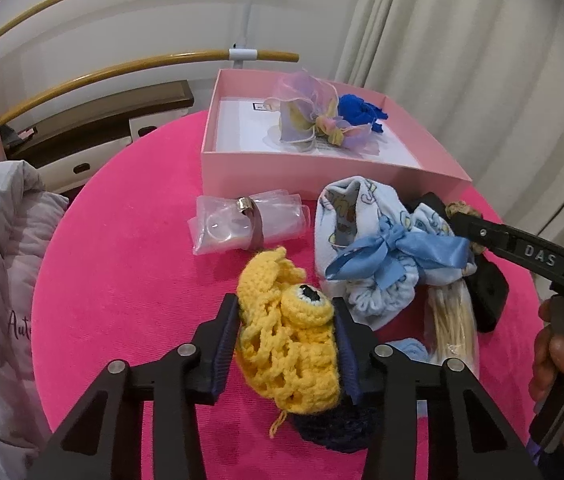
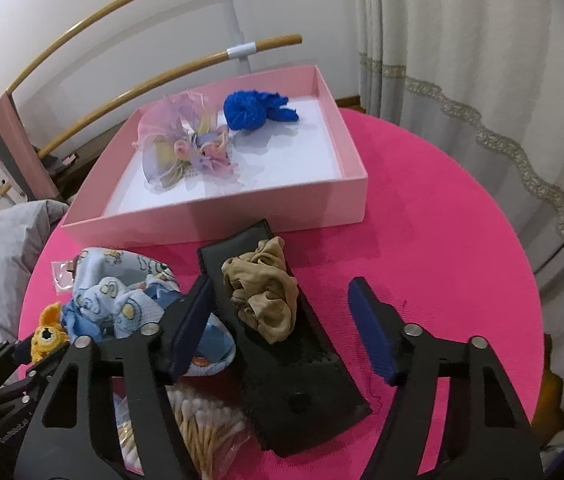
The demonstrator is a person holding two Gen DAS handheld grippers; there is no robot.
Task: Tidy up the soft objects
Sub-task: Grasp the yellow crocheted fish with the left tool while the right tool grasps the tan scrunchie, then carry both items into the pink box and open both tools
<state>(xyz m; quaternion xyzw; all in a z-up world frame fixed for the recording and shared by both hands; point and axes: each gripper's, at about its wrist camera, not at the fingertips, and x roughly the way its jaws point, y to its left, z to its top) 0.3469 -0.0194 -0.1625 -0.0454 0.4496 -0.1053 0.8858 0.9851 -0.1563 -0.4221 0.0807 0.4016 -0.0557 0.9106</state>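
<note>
The yellow crochet toy [image 1: 294, 336] is clamped between the left tongs [image 1: 288, 344] over the pink tabletop [image 1: 129, 264]; the pink box [image 1: 322, 164] lies toward twelve o'clock. The right tongs [image 2: 277, 328] are spread wide, holding nothing, around the tan stocking [image 2: 261, 292].

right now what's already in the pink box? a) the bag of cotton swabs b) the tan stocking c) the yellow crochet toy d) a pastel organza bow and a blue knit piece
d: the pastel organza bow and blue knit piece lie inside the pink box; the other things are outside it.
</note>
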